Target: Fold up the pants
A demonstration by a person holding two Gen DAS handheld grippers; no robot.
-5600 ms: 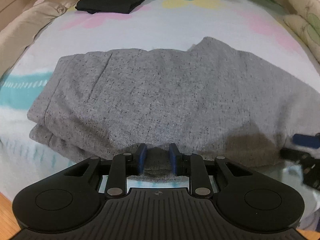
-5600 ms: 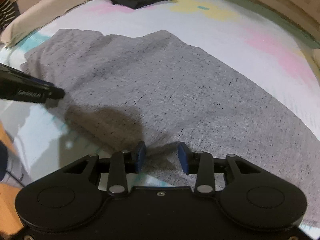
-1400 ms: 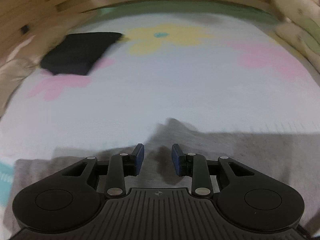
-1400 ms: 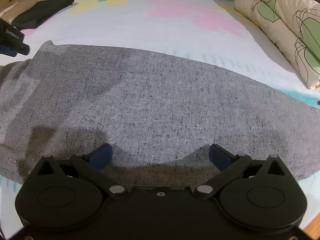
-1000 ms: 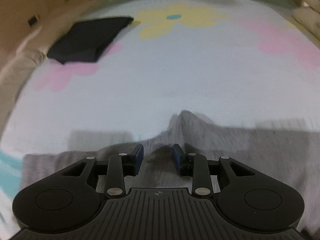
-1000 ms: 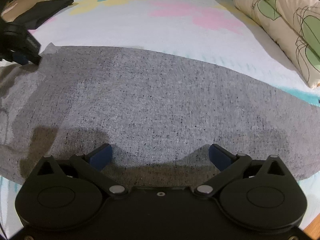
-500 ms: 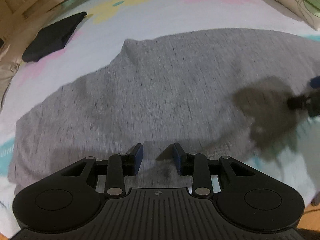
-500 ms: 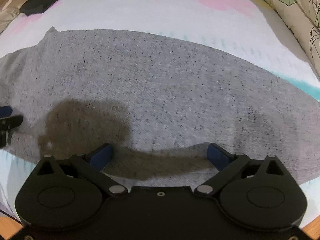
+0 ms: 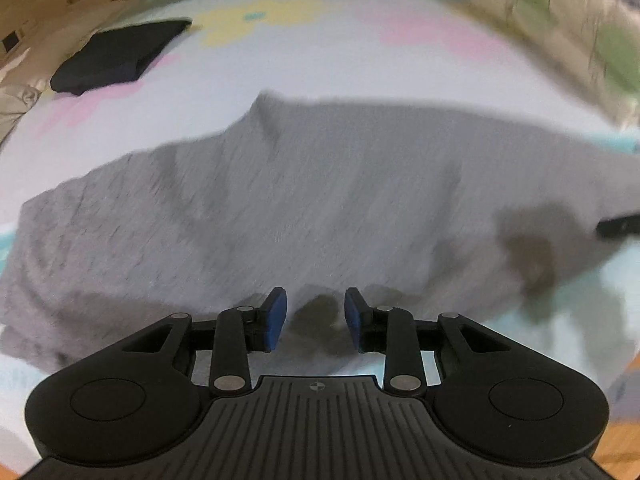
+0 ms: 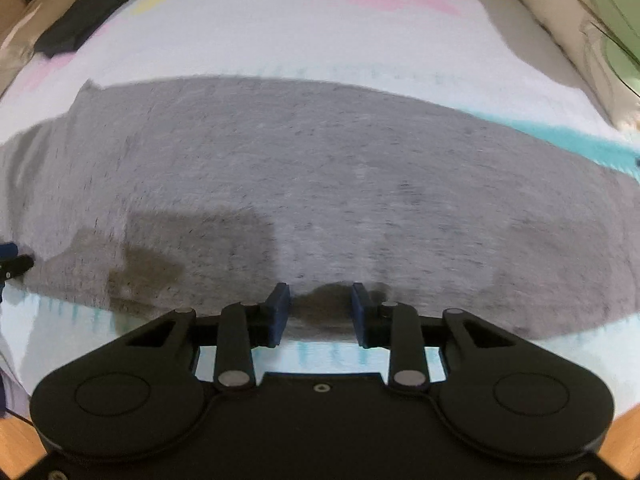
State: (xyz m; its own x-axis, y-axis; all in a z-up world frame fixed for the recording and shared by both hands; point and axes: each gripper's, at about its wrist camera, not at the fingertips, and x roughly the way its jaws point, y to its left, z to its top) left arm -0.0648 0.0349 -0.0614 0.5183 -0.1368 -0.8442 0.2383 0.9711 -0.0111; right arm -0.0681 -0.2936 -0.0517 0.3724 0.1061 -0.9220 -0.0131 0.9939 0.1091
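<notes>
Since a second ago the right tool (image 10: 320, 312) has narrowed and is closing over the near hem of the grey pants (image 10: 320, 184) lying on the bed (image 10: 320, 40); the left tool (image 9: 316, 314) is pinching that hem (blur is hiding the contact).

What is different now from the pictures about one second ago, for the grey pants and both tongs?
The right tongs, wide open a second ago, are closing over the near edge of the grey pants. The left tongs drew back from the far edge to the near edge, fabric between them, gap unchanged. The black folded cloth stayed in place.
</notes>
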